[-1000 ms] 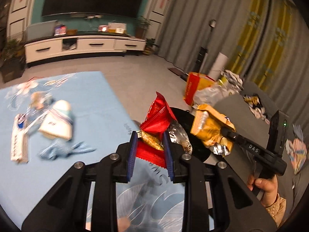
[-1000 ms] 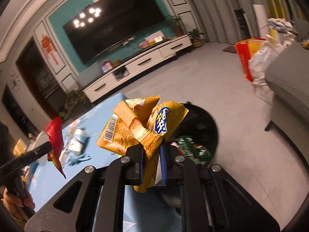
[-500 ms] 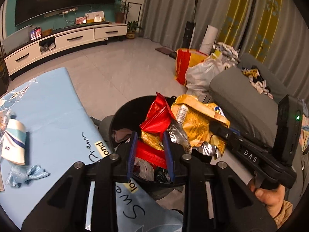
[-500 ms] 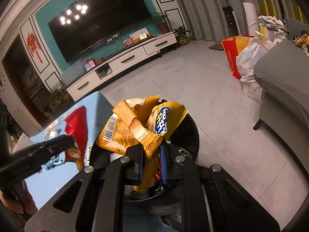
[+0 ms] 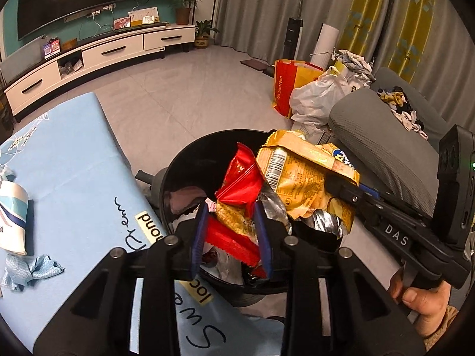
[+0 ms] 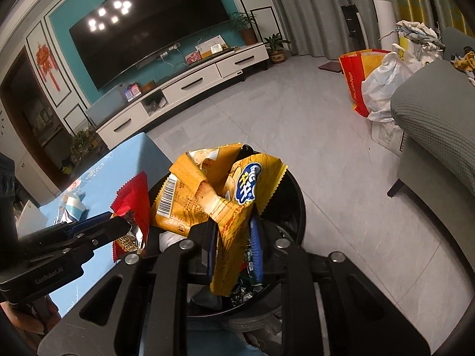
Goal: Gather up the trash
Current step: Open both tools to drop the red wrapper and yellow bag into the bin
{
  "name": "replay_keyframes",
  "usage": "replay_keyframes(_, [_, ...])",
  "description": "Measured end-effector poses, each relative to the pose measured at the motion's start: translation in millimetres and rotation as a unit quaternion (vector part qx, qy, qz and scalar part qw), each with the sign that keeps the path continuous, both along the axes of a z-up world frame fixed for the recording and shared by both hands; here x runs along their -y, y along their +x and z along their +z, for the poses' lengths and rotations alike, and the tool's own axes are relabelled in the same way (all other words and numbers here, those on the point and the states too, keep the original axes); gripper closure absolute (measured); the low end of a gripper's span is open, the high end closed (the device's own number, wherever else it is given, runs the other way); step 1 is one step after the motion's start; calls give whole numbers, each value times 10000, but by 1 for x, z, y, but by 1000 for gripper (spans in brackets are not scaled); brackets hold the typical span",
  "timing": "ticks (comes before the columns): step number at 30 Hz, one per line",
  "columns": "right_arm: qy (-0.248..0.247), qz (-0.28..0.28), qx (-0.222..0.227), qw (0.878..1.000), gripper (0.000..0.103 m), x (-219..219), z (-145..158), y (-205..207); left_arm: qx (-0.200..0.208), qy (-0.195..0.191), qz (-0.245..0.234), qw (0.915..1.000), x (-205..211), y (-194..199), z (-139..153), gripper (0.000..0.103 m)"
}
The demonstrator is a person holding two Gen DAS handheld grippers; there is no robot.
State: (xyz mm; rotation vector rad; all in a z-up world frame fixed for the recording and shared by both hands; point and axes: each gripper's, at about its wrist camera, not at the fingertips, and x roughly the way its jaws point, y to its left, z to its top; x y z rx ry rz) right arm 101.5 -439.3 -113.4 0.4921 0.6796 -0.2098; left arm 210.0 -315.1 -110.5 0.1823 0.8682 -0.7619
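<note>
My left gripper (image 5: 231, 237) is shut on a red snack wrapper (image 5: 242, 178) and holds it over the black trash bin (image 5: 190, 160). My right gripper (image 6: 233, 246) is shut on a crumpled yellow chip bag (image 6: 207, 201) above the same bin (image 6: 294, 201), with its fingers a little apart around the bag. The yellow bag (image 5: 299, 175) and the right gripper also show in the left wrist view, just right of the red wrapper. The red wrapper (image 6: 135, 198) and the left gripper show at the left of the right wrist view. Several wrappers lie inside the bin.
A light blue table (image 5: 68, 163) lies left of the bin, with a crumpled blue tissue (image 5: 32, 271) and a white-blue pack (image 5: 13, 216) on it. A grey sofa (image 5: 383, 136) stands to the right, with bags (image 5: 308, 95) beside it. A TV cabinet (image 5: 98, 56) is far back.
Both grippers have moved from over the table to above the bin with their wrappers, and come closer together. The right gripper's fingers stand slightly wider than before.
</note>
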Motion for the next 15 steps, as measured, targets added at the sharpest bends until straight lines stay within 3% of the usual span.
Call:
replay_keyframes(2, [-16,-21,-12,10000,77,1,0,0,15,14,14,10000,0,0,1,67])
replay_keyframes(11, [-13,-101,63,9999,61,3,6,-6,172,-39,172,9997,-11,-3,13,38])
replay_keyframes(15, [-23,-114,173,9998,44,0,17,-15,301,-45,374,9988,-25,-9,24,16])
